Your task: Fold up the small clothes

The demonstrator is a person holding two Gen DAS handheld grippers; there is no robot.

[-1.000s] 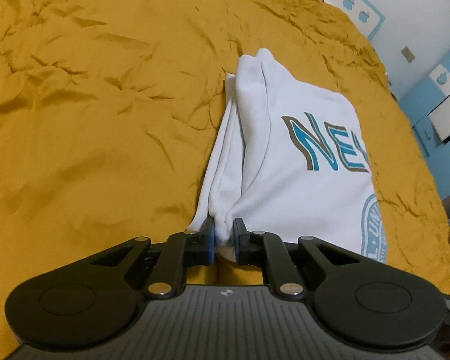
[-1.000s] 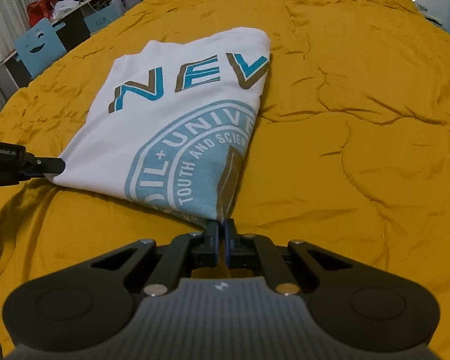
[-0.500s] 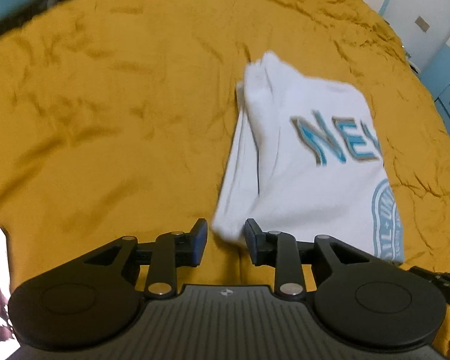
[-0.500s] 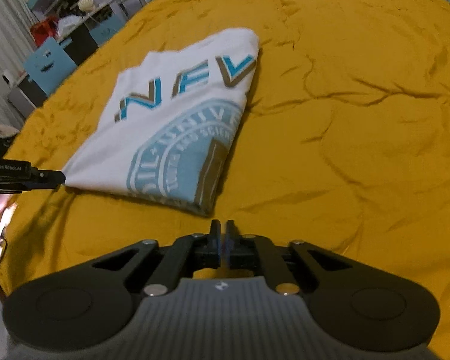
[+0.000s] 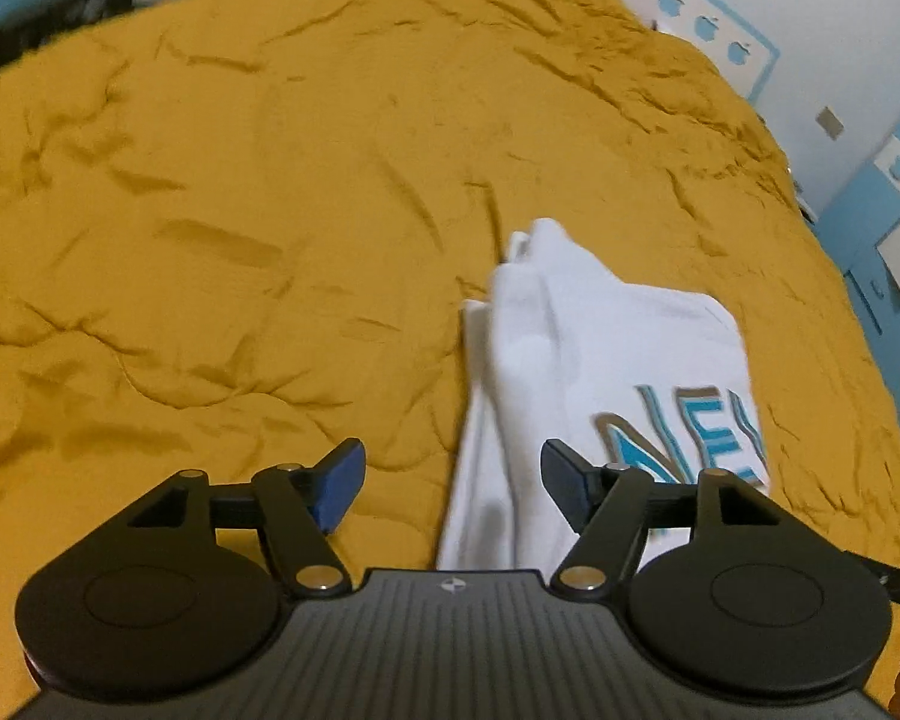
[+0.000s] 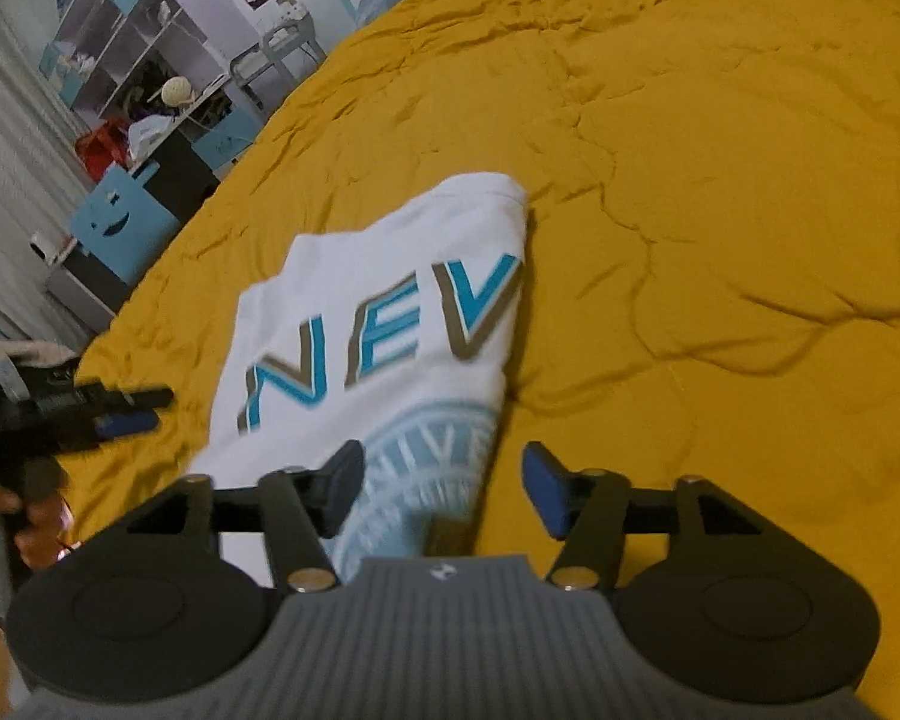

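Note:
A folded white T-shirt point(image 5: 576, 360) with blue and brown lettering lies flat on the mustard bedspread point(image 5: 240, 210). My left gripper point(image 5: 453, 480) hovers over its near left edge, jaws opening; the cloth shows in the gap below, but the pads do not touch it. In the right wrist view the T-shirt point(image 6: 384, 276) lies ahead with its round print toward me. My right gripper point(image 6: 444, 480) is over the shirt's near right corner, jaws opening, pads clear of the cloth. The left gripper point(image 6: 150, 409) shows at the left, held by a hand point(image 6: 36, 516).
The bedspread point(image 6: 720, 180) spreads wide to the right and beyond the shirt. Off the bed's left side stand white shelves point(image 6: 120, 42), a blue chair point(image 6: 114, 216) and a red item point(image 6: 99, 147). A white wall with blue apple shapes point(image 5: 708, 27) borders the far side.
Both grippers have let go of the shirt's near corners, opened wide and drawn back and slightly up. The shirt now rests folded on the bedspread.

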